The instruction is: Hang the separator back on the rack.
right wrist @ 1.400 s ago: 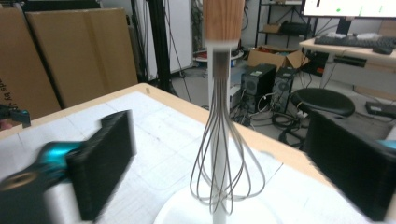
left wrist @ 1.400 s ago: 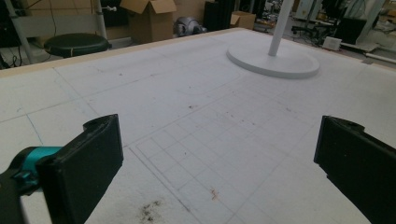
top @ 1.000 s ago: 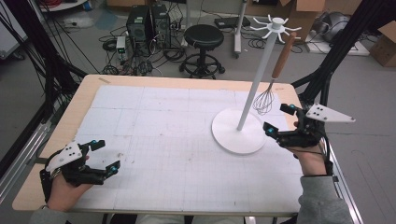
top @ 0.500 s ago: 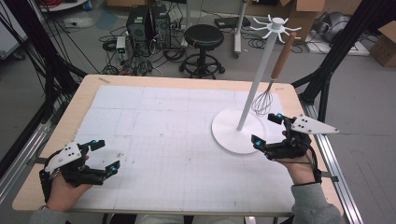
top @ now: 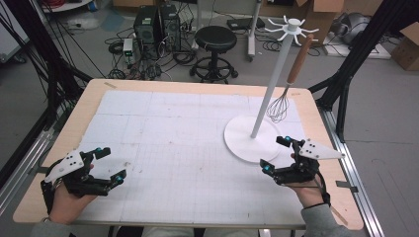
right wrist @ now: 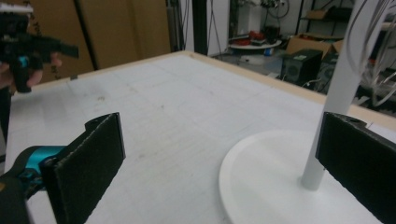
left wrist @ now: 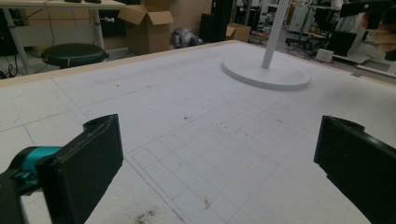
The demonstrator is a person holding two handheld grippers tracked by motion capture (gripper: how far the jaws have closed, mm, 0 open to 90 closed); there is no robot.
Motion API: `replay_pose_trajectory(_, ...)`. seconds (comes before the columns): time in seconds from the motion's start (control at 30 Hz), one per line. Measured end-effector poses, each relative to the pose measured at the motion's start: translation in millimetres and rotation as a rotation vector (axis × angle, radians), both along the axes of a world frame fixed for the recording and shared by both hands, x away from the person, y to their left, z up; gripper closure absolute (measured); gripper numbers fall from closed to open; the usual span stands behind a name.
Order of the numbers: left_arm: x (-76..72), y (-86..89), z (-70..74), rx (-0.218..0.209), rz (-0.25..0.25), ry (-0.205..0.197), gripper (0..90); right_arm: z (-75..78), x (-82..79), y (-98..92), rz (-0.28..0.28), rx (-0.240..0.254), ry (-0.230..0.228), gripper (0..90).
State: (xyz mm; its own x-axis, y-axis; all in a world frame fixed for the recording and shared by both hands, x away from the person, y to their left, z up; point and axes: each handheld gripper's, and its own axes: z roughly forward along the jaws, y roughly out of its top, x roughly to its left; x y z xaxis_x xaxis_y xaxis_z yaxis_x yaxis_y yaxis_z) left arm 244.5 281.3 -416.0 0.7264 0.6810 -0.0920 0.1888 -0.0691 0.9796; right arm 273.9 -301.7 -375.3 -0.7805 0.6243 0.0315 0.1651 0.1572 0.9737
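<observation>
The whisk (top: 281, 101) hangs by its wooden handle from the white stand (top: 252, 143) at the table's far right. The right gripper (top: 275, 154), jaws apart, sits just near the stand's base, below the whisk. The left gripper (top: 111, 165), jaws apart, rests well away, near-left.

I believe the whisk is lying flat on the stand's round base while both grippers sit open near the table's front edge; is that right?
Not quite: the whisk hangs from a hook at the top of the stand, wire end down, as the high view shows. The left gripper and right gripper are indeed open near the front edge.
</observation>
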Motion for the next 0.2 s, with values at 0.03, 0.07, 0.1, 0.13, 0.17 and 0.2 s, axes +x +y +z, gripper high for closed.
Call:
replay_pose_trajectory(0.03,-0.2,0.3,0.2,0.001,0.001,-0.001,1.7,0.0,0.0,0.0,0.000,0.000,0.000,0.5)
replay_pose_trajectory(0.07,-0.3,0.5,0.1,-0.001,0.004,-0.002,1.8,-3.1,-0.6,0.6,0.001,-0.008,-0.004,0.5)
replay_pose_trajectory(0.1,-0.3,0.7,0.1,-0.001,0.003,-0.003,1.7,-5.8,-1.0,0.8,-0.002,-0.011,-0.006,0.5)
replay_pose_trajectory(0.13,0.7,0.8,-0.4,0.001,0.004,-0.004,1.7,-8.5,0.5,-0.5,0.007,0.002,0.009,0.5)
replay_pose_trajectory(0.17,0.7,0.8,-0.4,0.001,0.004,-0.004,1.7,-8.5,0.5,-0.5,0.007,0.002,0.009,0.5)
replay_pose_trajectory(0.2,1.2,0.5,-0.8,0.002,0.006,0.000,1.7,-9.4,1.3,-1.4,0.003,0.009,0.013,0.5)
